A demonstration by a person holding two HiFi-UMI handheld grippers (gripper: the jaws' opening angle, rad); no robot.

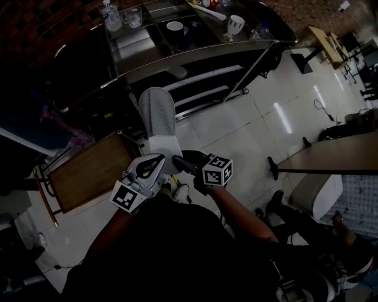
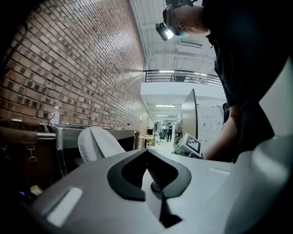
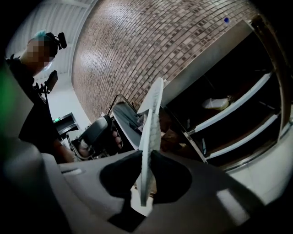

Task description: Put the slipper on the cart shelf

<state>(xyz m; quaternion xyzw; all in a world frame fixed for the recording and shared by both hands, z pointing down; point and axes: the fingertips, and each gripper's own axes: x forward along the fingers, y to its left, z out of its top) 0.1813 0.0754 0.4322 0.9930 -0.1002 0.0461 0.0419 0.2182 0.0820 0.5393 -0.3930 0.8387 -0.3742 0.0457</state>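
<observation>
The slipper (image 1: 157,112), white w/ a quilted sole, is held upright in front of the cart (image 1: 201,59), over the tiled floor (image 1: 236,124); it is not yet on any shelf. Its lower end is gripped from both sides.

R claw (image 3: 147,171): pressed onto the slipper (image 3: 151,132), which is seen edge-on between the black pads and rises toward the brick wall (image 3: 151,50). The cart's lower shelves (image 3: 238,109) are seen to the right of it, w/ a small pale object lying on one.

L claw (image 2: 153,176): nearly together, w/ a thin mesh-textured strip pinched between the pads, apparently part of the slipper (image 2: 94,144), whose rounded end stands up behind the left jaw.

In the head view the L claw (image 1: 152,166) and R claw (image 1: 180,162) are found just beside each other at the slipper's base, marker cubes toward the person.

On the cart top a bottle (image 1: 110,15), a glass (image 1: 133,17), a bowl (image 1: 175,26) and a cup (image 1: 236,25) are seen. A wooden chair (image 1: 88,171) stands left of the claws; a bench (image 1: 336,154) is well apart at the right.
</observation>
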